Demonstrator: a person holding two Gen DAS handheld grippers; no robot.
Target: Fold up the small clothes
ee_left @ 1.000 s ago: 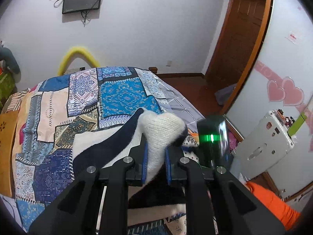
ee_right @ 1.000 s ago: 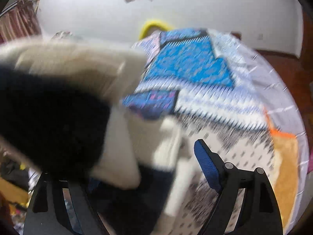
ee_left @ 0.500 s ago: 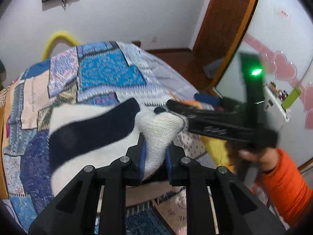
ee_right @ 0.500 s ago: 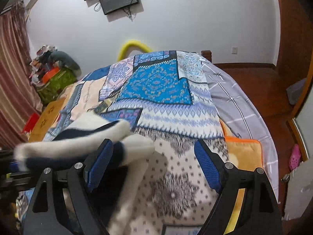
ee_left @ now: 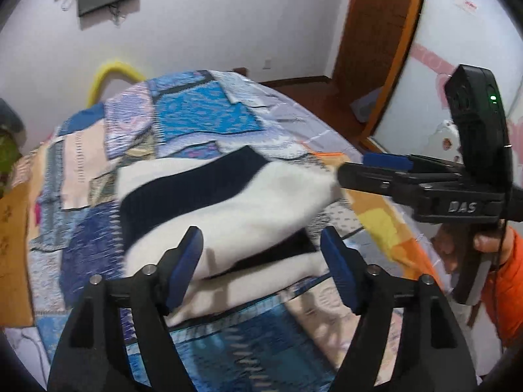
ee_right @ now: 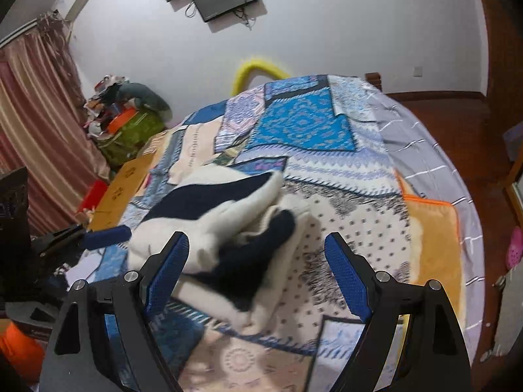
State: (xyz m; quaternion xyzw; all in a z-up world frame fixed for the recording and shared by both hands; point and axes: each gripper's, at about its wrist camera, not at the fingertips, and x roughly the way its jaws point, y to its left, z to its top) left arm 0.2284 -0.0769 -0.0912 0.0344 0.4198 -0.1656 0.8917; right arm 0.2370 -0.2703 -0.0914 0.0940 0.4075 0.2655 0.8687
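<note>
The left gripper has just been opened: a second earlier the sweater's white corner was clenched between its blue pads, and now the pads stand wide apart with nothing pressed, the sweater lying released just beyond them on the bedspread. The right gripper is likewise seen with its jaws spread and empty, as it was half a second ago, and the garment, then draped across its left pad, is now seen past both pads. The sweater is folded over on itself, a navy band crossing the white knit, near the bed's near edge. In the left wrist view the right gripper is seen side-on at the right, held by a hand in an orange sleeve. Only the right wrist view shows the curtain and cluttered pile at far left.
</note>
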